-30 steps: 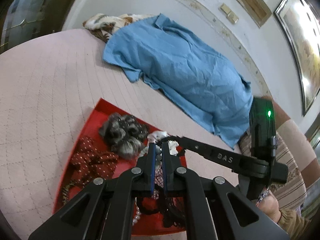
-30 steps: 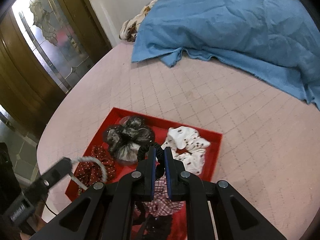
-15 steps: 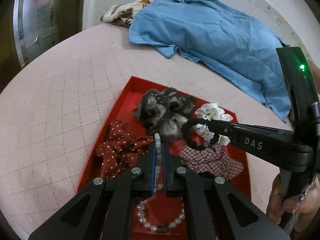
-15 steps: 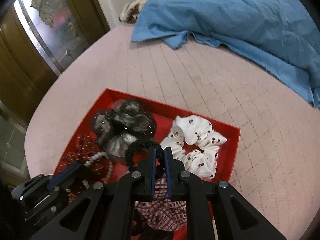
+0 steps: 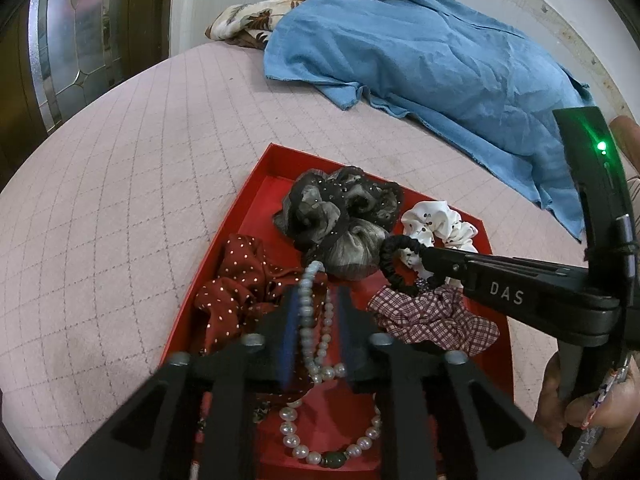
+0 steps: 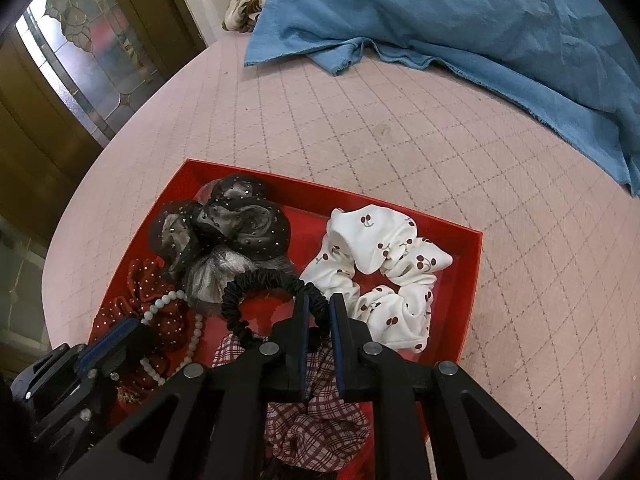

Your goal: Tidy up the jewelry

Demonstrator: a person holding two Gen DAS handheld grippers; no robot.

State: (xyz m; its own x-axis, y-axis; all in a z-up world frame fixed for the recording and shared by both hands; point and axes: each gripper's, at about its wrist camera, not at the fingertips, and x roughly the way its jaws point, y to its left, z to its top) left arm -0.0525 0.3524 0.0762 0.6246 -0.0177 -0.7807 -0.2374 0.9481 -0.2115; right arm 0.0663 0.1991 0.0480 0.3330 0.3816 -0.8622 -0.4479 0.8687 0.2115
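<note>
A red tray (image 5: pixel 256 184) (image 6: pixel 468 264) lies on the pink quilted bed. In it are a grey-black scrunchie (image 5: pixel 340 216) (image 6: pixel 224 228), a white cherry scrunchie (image 5: pixel 440 224) (image 6: pixel 384 260), a dark red dotted scrunchie (image 5: pixel 236 280) (image 6: pixel 156 308), a plaid scrunchie (image 5: pixel 432 316) (image 6: pixel 316 424) and a pearl bracelet (image 5: pixel 316 436). My left gripper (image 5: pixel 316 308) has its jaws parted, with a pearl strand (image 5: pixel 308 312) (image 6: pixel 176 300) lying between them. My right gripper (image 6: pixel 318 316) (image 5: pixel 424 256) is shut on a thin black hair tie (image 6: pixel 256 284) (image 5: pixel 394 264) held just above the tray.
A blue shirt (image 5: pixel 420 56) (image 6: pixel 440 12) lies spread across the far side of the bed, over a patterned cloth (image 5: pixel 248 24). A wooden door with leaded glass (image 6: pixel 80 52) stands to the left, beyond the bed's edge.
My left gripper's jaws have parted from the pearl strand, which now rests in the tray. Both grippers have come lower over the tray; the right still holds the black hair tie.
</note>
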